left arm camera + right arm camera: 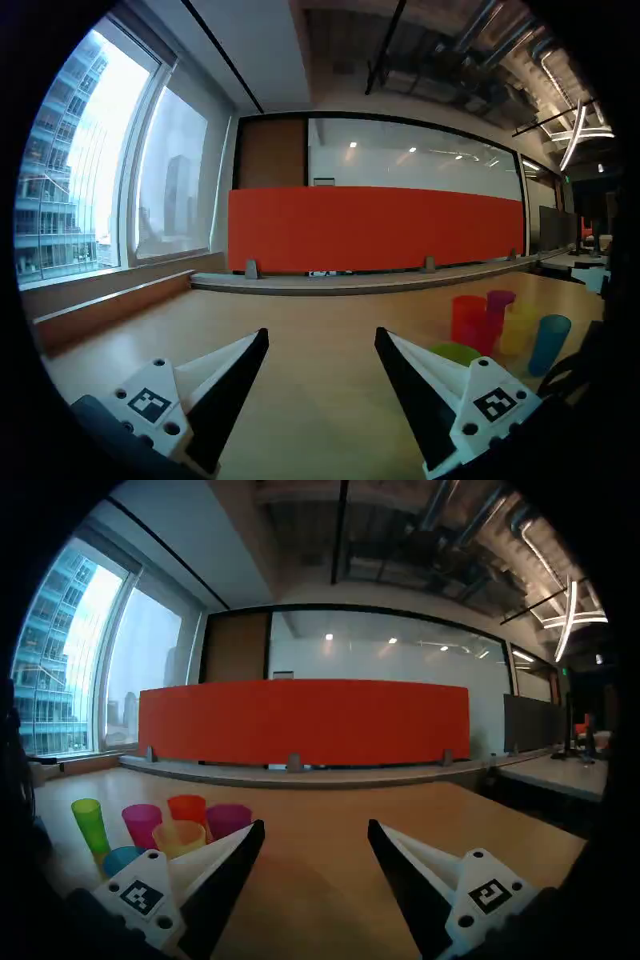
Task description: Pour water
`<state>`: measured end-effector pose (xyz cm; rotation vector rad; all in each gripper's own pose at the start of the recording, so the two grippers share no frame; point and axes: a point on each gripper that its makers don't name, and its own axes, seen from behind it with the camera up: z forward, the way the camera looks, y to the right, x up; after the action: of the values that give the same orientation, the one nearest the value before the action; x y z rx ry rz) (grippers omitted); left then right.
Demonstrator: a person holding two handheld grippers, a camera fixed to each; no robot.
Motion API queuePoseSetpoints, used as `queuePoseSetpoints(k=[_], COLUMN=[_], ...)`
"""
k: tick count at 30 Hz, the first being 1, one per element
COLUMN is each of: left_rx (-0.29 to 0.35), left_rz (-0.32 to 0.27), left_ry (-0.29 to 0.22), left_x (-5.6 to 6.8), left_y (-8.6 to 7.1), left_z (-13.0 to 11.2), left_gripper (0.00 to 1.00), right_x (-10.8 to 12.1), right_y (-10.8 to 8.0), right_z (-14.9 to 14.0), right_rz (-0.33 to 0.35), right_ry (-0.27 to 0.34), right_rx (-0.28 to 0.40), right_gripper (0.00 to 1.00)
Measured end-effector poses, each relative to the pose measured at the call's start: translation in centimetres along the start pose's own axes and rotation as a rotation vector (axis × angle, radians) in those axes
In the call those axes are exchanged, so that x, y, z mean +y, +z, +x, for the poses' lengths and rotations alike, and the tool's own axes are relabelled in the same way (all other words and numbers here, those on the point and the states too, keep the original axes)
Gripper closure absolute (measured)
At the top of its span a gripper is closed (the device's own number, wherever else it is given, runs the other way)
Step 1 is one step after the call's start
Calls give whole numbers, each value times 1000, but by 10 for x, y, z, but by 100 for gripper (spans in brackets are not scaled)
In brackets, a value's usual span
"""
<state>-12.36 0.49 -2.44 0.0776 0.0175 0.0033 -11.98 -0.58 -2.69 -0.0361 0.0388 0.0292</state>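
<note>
Cups (480, 324) in bright colours stand close together on the wooden counter (320, 300). In the left gripper view they sit at about 4 o'clock, near the right finger of the left tool (320, 332). That tool is spread wide and holds nothing. In the right gripper view the cups sit at about 8 o'clock, just beside the left finger of the right tool (314, 824). It is spread wide too, with nothing in it. A long red panel (376, 228) stands at 12 o'clock.
</note>
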Motion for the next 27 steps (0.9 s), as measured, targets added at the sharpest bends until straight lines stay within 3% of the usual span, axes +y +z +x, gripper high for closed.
queuePoseSetpoints(k=[27], left_rx=[0], left_rz=[0], left_ry=[0], left_x=[0], left_y=[0], left_z=[0], left_gripper=[1], right_x=[2], right_y=[-3], right_z=[-1], right_rz=[-1], right_ry=[2], right_rx=[-4], right_gripper=[0])
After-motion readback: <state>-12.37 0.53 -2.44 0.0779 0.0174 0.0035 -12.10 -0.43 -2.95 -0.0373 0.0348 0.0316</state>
